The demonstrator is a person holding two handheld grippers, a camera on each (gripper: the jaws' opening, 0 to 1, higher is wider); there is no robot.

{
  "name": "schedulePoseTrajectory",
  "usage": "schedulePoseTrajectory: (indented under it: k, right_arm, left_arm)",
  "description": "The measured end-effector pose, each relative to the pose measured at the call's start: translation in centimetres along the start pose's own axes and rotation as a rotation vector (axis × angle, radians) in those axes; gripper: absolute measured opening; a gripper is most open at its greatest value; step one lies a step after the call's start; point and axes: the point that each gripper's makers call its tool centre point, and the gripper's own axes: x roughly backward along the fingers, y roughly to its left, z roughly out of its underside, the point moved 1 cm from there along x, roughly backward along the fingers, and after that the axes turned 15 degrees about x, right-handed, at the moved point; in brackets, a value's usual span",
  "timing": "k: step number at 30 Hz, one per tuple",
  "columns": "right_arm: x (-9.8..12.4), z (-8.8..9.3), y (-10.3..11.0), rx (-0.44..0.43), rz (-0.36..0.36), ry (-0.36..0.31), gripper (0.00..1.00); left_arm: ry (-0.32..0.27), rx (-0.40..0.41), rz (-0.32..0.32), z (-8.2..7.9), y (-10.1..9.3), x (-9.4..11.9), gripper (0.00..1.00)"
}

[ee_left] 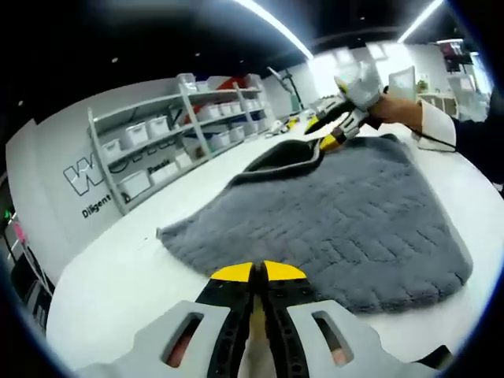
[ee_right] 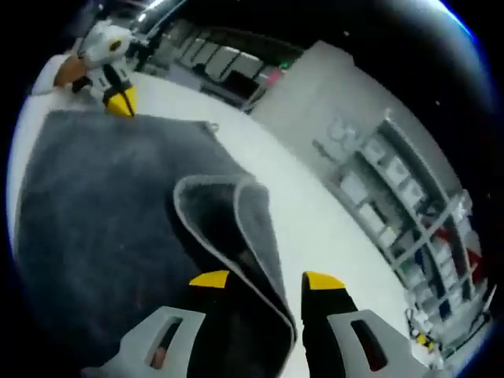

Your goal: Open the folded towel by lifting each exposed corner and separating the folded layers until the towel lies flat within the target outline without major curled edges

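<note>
White counter (ee_left: 118,276) takes up most of the left gripper view, lower left to far right; its near edge is cut off by the frame. Grey towel (ee_left: 346,213) lies spread on it, centre to right of frame, w/ one far corner flipped over in a dark fold at upper centre. No target outline can be made out on the counter. Shelving (ee_left: 173,134) w/ white bins sits upper left against the wall; wall lettering beside it is only partly readable.

Left gripper (ee_left: 258,272) rises from bottom centre, yellow-tipped jaws pressed together, nothing between them, tips just short of the towel's near edge. Right gripper (ee_left: 335,134) shows small at upper right, held in a white-gloved hand (ee_left: 362,83), at the folded corner; too small and blurred to tell contact there.

Right gripper view: towel (ee_right: 87,236) fills the left half, blurred, its lower edge lost in the dark rim area. Folded flap (ee_right: 252,228) curls up at centre, pale edge showing. Right gripper (ee_right: 266,279) comes up from the bottom, jaws apart, the flap's edge running between them; pinch not closed. Left gripper (ee_right: 120,101) is tiny at upper left, at the towel's far edge. Counter (ee_right: 315,213) runs diagonally mid-frame; shelving (ee_right: 409,228) at right, smeared.
</note>
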Motion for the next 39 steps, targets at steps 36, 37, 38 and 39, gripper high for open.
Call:
schedulePoseTrajectory:
  k: [36, 37, 38, 39]
  right_arm:
    - [-1.2, 0.5, -3.0, -0.399, -0.038, -0.245, 0.00]
    - [-1.3, 0.8, -3.1, -0.431, -0.033, -0.227, 0.00]
    - [-1.4, 1.1, -3.1, -0.470, -0.028, -0.212, 0.00]
    - [-1.5, 1.2, -3.1, -0.521, -0.032, -0.208, 0.00]
  left_arm:
    - [0.006, -0.047, 0.000, 0.1, -0.6, -0.3, 0.01]
    - [0.006, -0.047, 0.000, 0.1, -0.6, -0.3, 0.01]
    - [0.006, -0.046, 0.000, 0.1, -0.6, -0.3, 0.01]
    - [0.006, -0.045, 0.001, 0.1, -0.6, -0.3, 0.01]
